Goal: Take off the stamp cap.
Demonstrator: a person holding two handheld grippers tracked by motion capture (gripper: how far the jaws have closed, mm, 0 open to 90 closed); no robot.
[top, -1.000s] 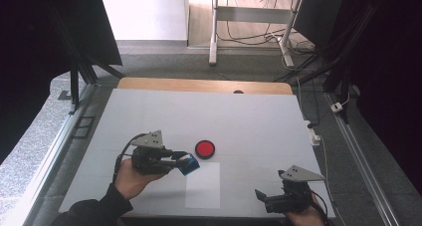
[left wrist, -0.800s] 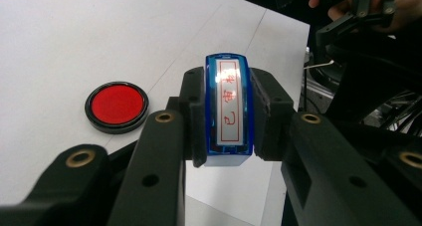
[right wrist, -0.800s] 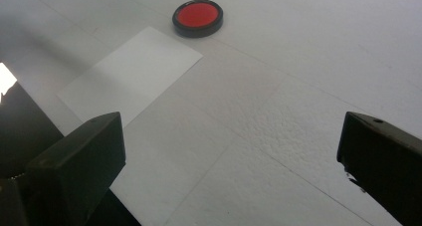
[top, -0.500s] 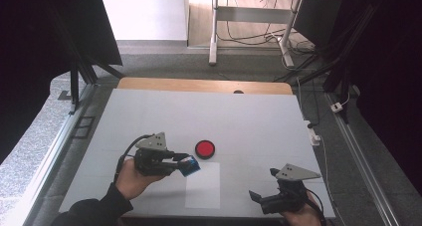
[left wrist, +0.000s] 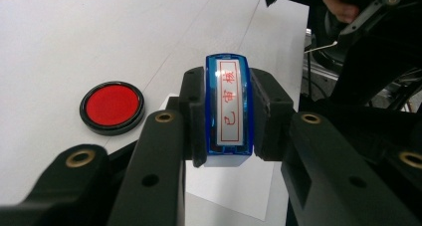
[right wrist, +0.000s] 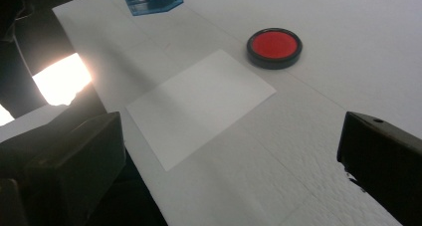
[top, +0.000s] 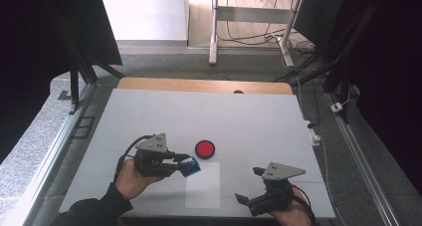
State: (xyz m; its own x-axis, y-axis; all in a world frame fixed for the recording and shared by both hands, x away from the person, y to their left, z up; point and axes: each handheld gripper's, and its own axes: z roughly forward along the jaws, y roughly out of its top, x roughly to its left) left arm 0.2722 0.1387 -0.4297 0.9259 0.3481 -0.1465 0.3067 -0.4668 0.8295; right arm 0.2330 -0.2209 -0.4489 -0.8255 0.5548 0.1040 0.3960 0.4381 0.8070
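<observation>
Left gripper (top: 185, 164) is clamped on the blue stamp (left wrist: 227, 111), held just above the paper sheet (top: 203, 185) beside the red ink pad (top: 204, 149); right gripper (top: 250, 186) gapes empty (near table edge). Looks like inking comes next: stamp face down onto pad

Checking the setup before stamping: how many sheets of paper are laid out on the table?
1. The white paper sheet lies flat at the table's near edge, between the two grippers, just below the red ink pad.

A white counter (top: 239, 111) with a wooden far edge stands on grey carpet (top: 164, 61); beyond it, a white desk frame (top: 249, 17), trailing cables (top: 244, 37) and black curtains (top: 383, 61).
</observation>
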